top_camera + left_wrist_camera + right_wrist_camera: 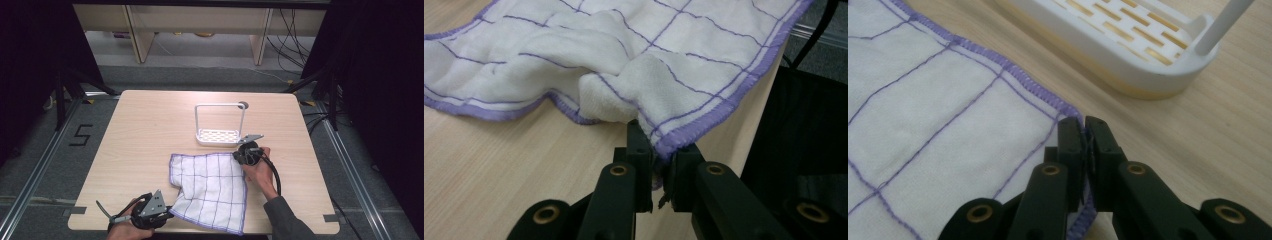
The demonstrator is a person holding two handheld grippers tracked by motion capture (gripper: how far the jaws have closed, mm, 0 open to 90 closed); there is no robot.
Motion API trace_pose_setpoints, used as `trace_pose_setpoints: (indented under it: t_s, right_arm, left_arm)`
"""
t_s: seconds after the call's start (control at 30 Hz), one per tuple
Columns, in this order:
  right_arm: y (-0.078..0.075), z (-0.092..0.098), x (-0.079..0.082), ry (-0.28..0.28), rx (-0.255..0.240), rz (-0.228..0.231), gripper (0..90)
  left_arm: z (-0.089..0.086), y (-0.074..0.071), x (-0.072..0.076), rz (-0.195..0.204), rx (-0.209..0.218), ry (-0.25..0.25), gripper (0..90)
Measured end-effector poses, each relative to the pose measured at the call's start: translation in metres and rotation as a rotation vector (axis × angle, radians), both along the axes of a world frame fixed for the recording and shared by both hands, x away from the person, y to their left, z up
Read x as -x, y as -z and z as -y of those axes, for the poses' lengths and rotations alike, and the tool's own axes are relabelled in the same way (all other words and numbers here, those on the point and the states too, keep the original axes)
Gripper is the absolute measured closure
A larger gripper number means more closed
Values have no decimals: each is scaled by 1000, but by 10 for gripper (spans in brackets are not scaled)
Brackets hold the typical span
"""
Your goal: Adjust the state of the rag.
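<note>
I'm pinching the near corner of the cloth [211, 190] w/ my left gripper [167, 212], fingers [640, 150] clamping its purple hem at the surface's [150, 130] near edge. The cloth is lying spread mid-surface, bunching up toward that corner. My right gripper [239, 156] is nipping the far right corner, fingers [1071, 145] closing on the hem. Just beyond it a white rack [220, 136] is standing, not touching the cloth.
</note>
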State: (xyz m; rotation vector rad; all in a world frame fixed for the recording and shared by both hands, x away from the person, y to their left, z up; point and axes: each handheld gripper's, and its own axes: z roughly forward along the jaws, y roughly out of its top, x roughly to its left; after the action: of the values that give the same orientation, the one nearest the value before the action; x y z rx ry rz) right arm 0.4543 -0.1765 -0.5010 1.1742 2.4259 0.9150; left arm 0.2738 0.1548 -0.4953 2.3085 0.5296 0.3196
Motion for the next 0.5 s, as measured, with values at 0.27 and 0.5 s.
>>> trace_pose_setpoints:
  t_s: [0.27, 0.5]
  right_arm:
    - [-14, 35, -3, 29, -17, 28, 868]
    - [-4, 38, -14, 68, 39, 25, 586]
  left_arm:
    - [10, 3, 12, 1, -29, 39, 820]
    - [13, 1, 6, -51, -6, 49, 524]
